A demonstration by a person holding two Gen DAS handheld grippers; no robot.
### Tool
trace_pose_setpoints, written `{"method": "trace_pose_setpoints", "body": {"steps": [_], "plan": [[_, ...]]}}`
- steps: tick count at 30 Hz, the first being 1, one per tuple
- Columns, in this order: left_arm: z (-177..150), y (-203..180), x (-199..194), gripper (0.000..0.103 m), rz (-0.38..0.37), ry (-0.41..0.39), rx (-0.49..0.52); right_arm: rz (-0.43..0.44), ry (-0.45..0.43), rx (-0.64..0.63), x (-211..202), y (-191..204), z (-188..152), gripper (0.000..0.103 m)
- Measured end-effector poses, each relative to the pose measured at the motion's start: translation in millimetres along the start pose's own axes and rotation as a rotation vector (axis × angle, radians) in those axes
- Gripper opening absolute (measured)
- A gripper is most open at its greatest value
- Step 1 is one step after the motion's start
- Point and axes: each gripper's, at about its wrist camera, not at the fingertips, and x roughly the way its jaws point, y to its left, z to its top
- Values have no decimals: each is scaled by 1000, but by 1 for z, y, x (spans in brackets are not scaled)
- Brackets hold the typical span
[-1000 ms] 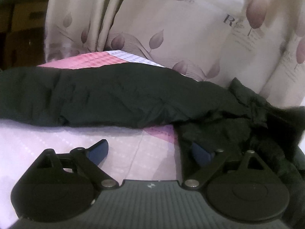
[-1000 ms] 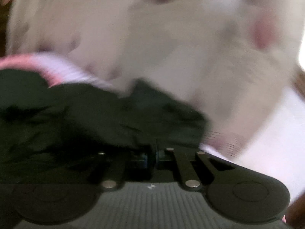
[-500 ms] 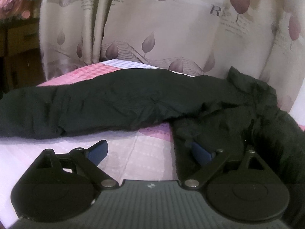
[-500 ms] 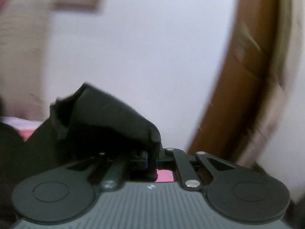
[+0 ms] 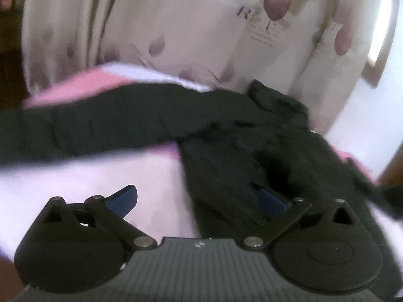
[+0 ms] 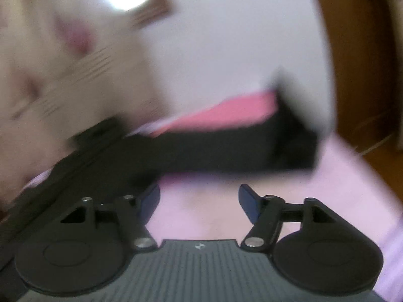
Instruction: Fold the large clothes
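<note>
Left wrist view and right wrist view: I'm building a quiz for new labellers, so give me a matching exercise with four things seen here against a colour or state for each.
Things:
1. garment
2. bed cover
3. curtain
4. right gripper

Colours or states:
A. cream with mauve leaf print
B. open, nothing between its fingers
C. black, spread across the bed
D. pale pink

Pairs: 1-C, 2-D, 3-A, 4-B

Pink checked bed (image 5: 75,176) under a sprawled black garment (image 5: 226,151)
</note>
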Motion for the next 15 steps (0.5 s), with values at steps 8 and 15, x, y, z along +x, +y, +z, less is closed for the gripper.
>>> {"method": "trace_pose_setpoints", "body": {"steps": [8, 15], "plan": [[-34, -24, -23, 99, -56, 99, 44, 171, 167, -53, -31, 84, -102, 88], [-56, -30, -20, 56, -155, 165, -28, 268, 215, 96, 0, 99, -128, 22]]}}
